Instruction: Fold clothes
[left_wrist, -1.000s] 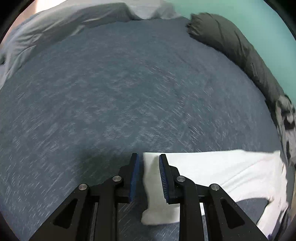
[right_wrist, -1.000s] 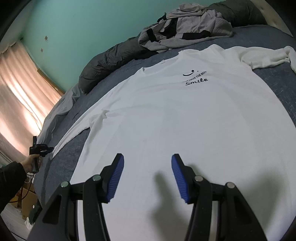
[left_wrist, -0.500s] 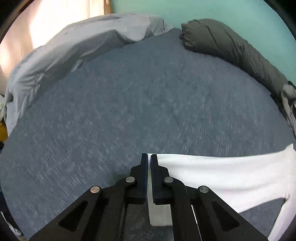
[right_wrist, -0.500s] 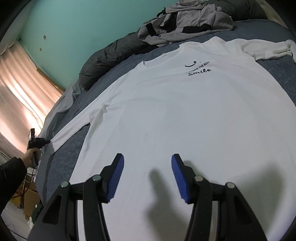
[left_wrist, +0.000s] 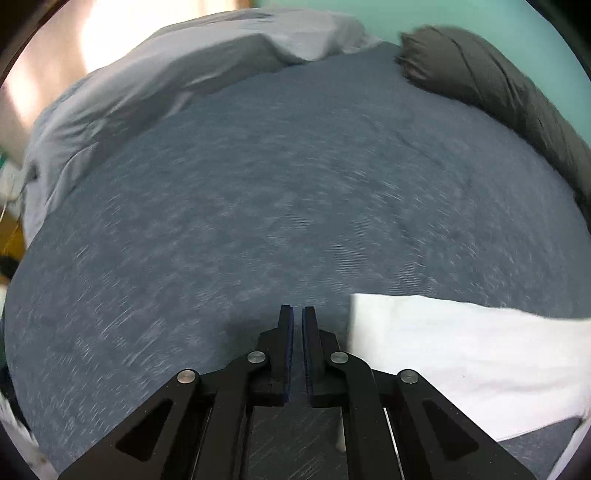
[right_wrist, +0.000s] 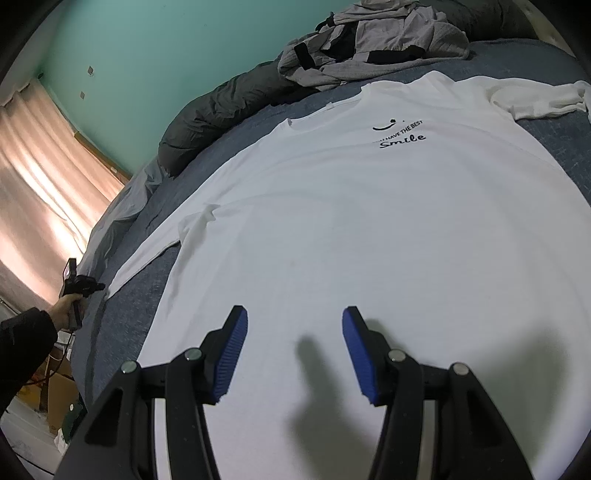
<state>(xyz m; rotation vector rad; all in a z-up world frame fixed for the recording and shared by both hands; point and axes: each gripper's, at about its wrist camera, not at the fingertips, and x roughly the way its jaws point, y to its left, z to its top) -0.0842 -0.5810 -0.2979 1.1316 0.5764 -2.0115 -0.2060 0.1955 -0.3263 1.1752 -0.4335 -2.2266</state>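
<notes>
At the far left of my right-hand view, a curtain (right_wrist: 40, 177) glows pink beside the green wall (right_wrist: 155, 55). Below it my left hand (right_wrist: 68, 308) holds the left gripper (right_wrist: 79, 286) over the edge of the bed (right_wrist: 122, 325), just beside the cuff of the shirt's long sleeve (right_wrist: 147, 254). Seen from that gripper's own camera, my left gripper (left_wrist: 297, 325) is clenched, pads nearly touching, with nothing between them; it hangs over bare blue cover (left_wrist: 258, 203). The sleeve end (left_wrist: 443, 350) lies flat just to the right of the fingers, not in them. A pale sheet (left_wrist: 166, 81) bunches at the far left edge of the bed, and a dark rolled quilt (left_wrist: 498, 96) runs along the wall on the right.

The shirt (right_wrist: 351, 240) is white and spread flat, front up, filling most of the bed, collar toward the wall, with a black "Smile" print (right_wrist: 400, 134) on the chest. My right gripper (right_wrist: 293, 332) hovers over its lower part with the blue pads spread apart, grasping nothing; its shadow falls on the cloth between them. Beyond the collar, grey clothes (right_wrist: 373, 40) are heaped on the quilt. At the far right the other sleeve (right_wrist: 535, 99) lies crumpled.
</notes>
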